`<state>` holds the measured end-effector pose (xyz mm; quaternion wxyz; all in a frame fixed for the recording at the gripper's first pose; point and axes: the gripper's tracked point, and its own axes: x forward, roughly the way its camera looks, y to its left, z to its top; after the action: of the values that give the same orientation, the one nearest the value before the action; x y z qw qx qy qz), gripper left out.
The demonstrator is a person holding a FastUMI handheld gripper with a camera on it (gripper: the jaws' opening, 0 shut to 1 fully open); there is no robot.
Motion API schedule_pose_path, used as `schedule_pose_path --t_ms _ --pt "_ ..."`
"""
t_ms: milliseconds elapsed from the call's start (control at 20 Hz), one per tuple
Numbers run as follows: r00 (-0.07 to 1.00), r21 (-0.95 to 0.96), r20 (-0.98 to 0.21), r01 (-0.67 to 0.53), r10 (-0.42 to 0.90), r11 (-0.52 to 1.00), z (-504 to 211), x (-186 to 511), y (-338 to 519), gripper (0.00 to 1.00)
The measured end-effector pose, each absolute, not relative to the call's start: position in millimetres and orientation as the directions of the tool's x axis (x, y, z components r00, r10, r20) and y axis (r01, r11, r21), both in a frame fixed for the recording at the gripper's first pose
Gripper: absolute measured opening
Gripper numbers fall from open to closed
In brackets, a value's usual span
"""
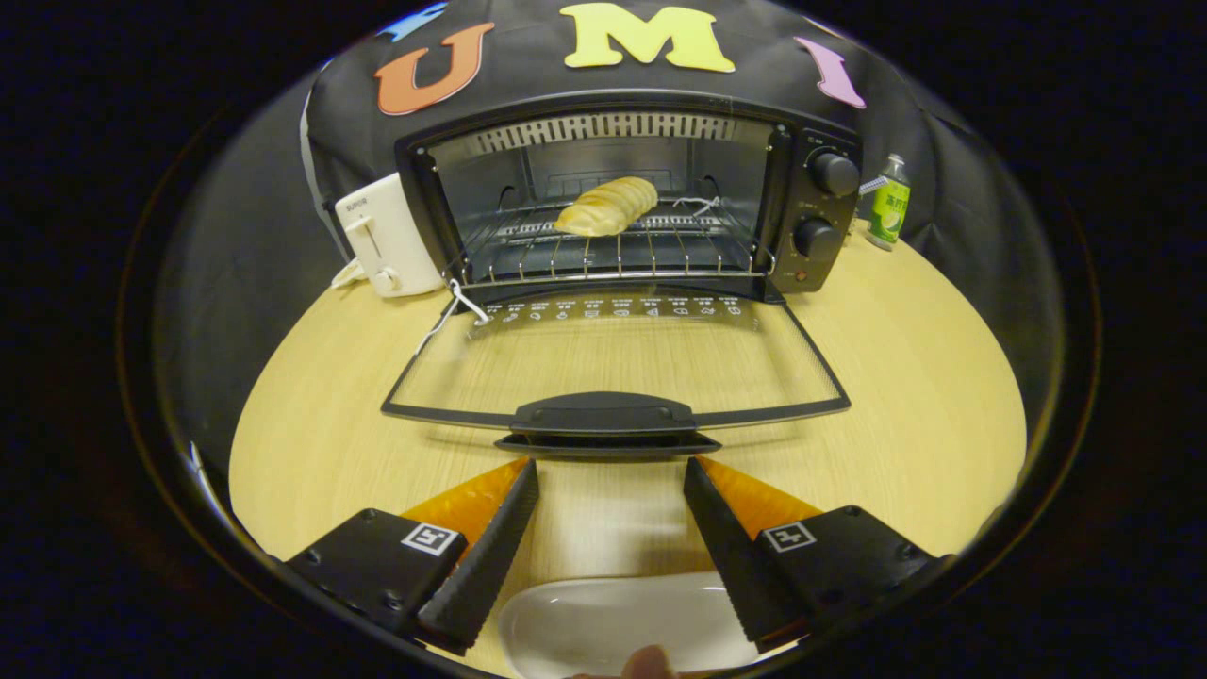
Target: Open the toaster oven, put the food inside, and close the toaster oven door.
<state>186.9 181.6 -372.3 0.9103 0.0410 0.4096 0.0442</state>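
I am looking straight into the toaster oven (622,203), and most of the job is reading as done. Its glass door (618,363) is lying folded flat toward me over the bench (905,377), hinge at the oven mouth, handle (603,415) nearest my fingers. The bread (606,206) is sitting on the wire rack (603,250), well inside the cavity and apart from the walls, so I am counting both opening and loading as finished.

My gripper (611,490) is hanging just short of the door handle, jaws spread wide and holding nothing; neither fingertip is touching the door. A white plate (613,622) is resting on the bench beneath the fingers, and it is looking empty.

What I am judging to be left is the last step alone: getting under that handle and swinging the door up shut. A white toaster (387,236) and a green bottle (888,203) are flanking the oven, both well clear of the door's path.
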Motion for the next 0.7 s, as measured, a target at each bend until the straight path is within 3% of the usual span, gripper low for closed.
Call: schedule_pose_path --t_ms 700 --pt "0.791 0.204 -0.6 0.011 0.116 0.979 -299 203 184 1.0"
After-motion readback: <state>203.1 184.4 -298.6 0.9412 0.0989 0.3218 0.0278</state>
